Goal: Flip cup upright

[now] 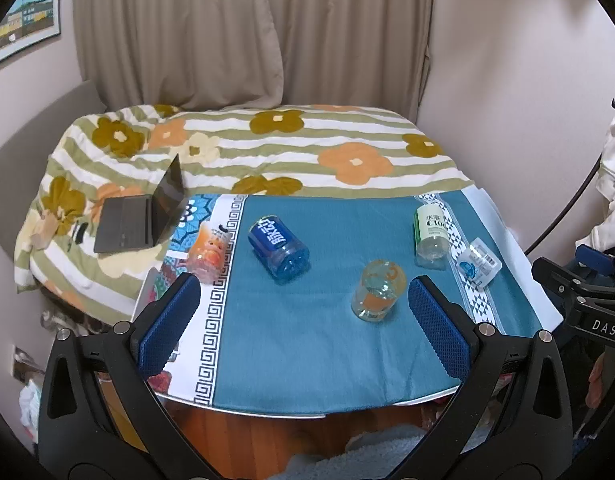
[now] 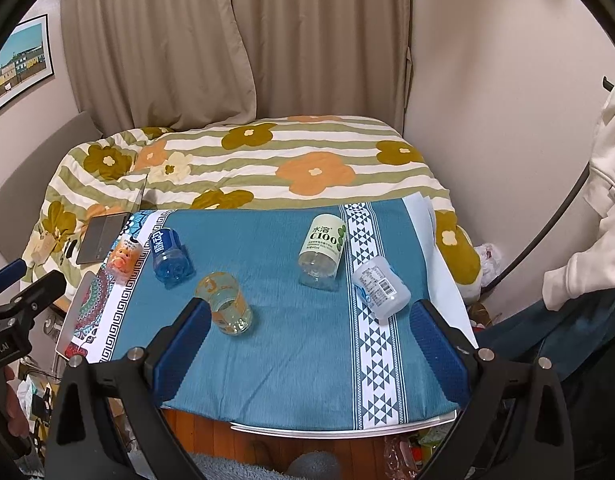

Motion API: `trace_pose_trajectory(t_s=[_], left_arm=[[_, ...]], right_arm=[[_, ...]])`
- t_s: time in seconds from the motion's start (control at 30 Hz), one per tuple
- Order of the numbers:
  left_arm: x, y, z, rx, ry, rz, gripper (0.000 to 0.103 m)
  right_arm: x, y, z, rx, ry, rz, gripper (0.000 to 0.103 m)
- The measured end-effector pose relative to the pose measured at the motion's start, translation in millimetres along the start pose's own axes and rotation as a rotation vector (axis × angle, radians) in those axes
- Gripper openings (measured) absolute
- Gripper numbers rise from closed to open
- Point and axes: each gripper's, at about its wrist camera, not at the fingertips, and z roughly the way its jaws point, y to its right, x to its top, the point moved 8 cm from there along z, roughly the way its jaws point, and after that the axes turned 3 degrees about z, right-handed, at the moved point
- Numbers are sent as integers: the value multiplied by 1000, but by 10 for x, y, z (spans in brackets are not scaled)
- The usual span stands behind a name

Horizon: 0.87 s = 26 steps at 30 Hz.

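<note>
A clear glass cup with orange print (image 1: 378, 295) lies on its side on the teal tablecloth (image 1: 315, 344); it also shows in the right wrist view (image 2: 226, 302). My left gripper (image 1: 303, 320) is open and empty above the table's near edge, with the cup just ahead of its right finger. My right gripper (image 2: 313, 340) is open and empty, with the cup beside its left finger (image 2: 187, 344).
Lying on the cloth are a blue bottle (image 1: 278, 245), a green-label bottle (image 1: 430, 236), a small white bottle (image 1: 478, 262) and an orange-print bottle (image 1: 207, 254). A laptop (image 1: 141, 216) sits on the flowered bedding (image 1: 267, 148) behind the table.
</note>
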Motion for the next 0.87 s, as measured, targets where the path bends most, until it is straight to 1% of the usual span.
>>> trace_pose_trajectory(t_s=[0.5, 0.87], left_arm=[[45, -24, 28, -2, 4, 3, 103], [83, -11, 81, 19, 19, 2, 103]], right_arm=[[8, 6, 8, -1, -2, 0, 99], [12, 4, 20, 1, -5, -7, 99]])
